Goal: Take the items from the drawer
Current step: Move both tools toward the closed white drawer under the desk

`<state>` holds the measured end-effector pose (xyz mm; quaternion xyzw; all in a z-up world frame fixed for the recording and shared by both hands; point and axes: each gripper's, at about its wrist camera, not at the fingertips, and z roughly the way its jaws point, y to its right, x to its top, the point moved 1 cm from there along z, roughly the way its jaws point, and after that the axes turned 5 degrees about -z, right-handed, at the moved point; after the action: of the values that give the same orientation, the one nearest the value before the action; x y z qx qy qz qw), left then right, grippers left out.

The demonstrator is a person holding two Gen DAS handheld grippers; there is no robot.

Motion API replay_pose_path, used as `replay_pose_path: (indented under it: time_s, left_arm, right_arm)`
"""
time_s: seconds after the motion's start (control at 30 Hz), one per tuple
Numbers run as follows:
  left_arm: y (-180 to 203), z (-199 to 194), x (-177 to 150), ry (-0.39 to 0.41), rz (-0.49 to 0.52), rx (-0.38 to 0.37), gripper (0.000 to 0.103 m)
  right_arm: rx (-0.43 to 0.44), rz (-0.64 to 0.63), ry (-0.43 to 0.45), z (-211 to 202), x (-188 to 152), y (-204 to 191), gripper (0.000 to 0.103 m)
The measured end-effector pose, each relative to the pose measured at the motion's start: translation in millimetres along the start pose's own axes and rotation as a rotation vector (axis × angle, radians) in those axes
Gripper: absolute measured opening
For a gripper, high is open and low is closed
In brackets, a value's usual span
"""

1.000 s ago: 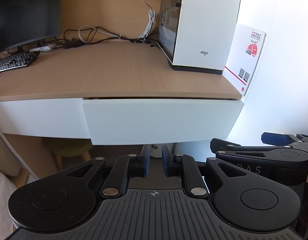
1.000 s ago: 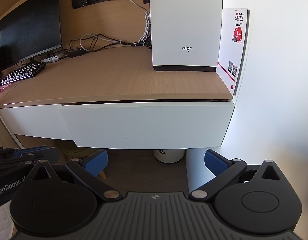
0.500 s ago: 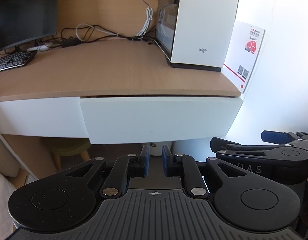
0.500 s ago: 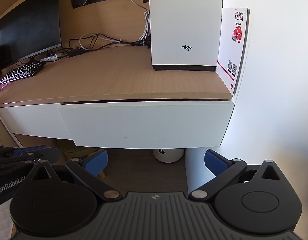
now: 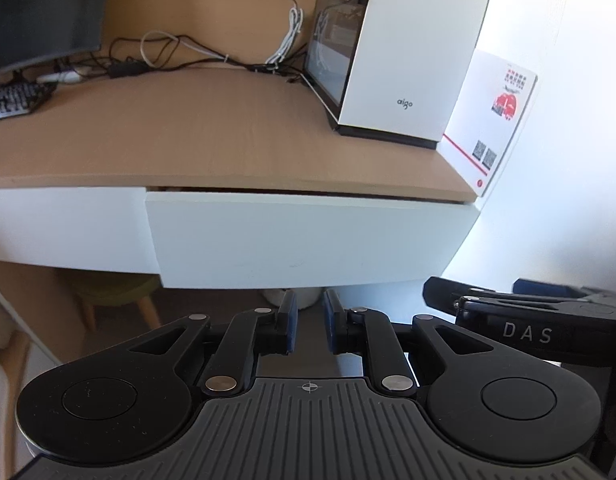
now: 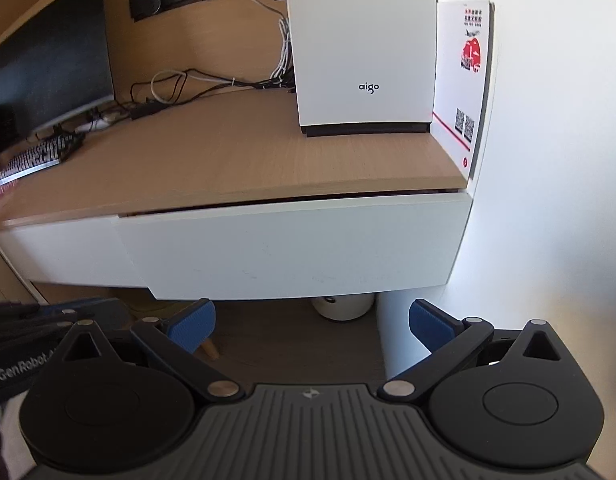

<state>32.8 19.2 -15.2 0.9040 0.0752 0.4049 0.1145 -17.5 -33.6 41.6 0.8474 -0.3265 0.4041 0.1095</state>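
The left gripper (image 5: 307, 326) has its blue pads nearly together, gripping nothing. The right gripper (image 6: 311, 326) has its jaws wide apart and empty. Both hang just below the white drawer (image 6: 296, 244), which is pulled out slightly under the desk's (image 6: 236, 160) front edge, at its right end. A white computer case (image 6: 361, 44) stands at the desk's back right corner.
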Motion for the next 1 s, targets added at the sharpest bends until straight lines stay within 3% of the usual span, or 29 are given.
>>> replay_pose_path:
  time_s: [0.17,0.23,0.27,0.33,0.43,0.53,0.73,0.9,1.0]
  left_arm:
    - [-23.8,9.6,7.9,-0.046,-0.056,-0.206,0.017]
    - [-35.7,17.5,6.5,-0.091,-0.122,-0.301,0.017]
    - [-41.1,22.3,5.2,-0.127,-0.170,-0.303,0.017]
    - [-49.3,25.9,3.8,-0.132,-0.206,-0.281,0.017]
    - [-56.5,25.1,7.3,-0.058,-0.161,-0.159,0.017]
    - [-72.5,26.2,12.4,-0.035,-0.147,-0.068,0.016]
    - [-113.8,20.6,37.9,0.069,-0.176,0.051,0.016]
    - [-127.0,37.0,67.2,0.071,-0.143,0.031,0.015]
    - [-130.5,49.8,83.4,0.125,-0.160,0.091,0.016]
  right_arm:
    - [-0.021,0.022,-0.056,12.1,2.0,-9.1,0.103]
    - [-0.020,0.043,-0.067,15.0,0.5,-11.3,0.103]
    - [-0.027,0.048,-0.075,17.2,0.0,-12.2,0.103]
    - [-0.045,0.046,-0.097,21.6,0.0,-13.5,0.103]
    - [-0.076,0.018,-0.104,25.5,3.9,-16.3,0.103]
    - [-0.090,0.010,-0.118,30.8,11.7,-18.5,0.103]
    - [-0.121,-0.046,-0.069,43.5,38.0,-27.9,0.103]
    - [-0.092,-0.113,-0.009,56.8,64.9,-34.9,0.103]
    - [-0.054,-0.120,0.002,75.3,79.4,-35.7,0.103]
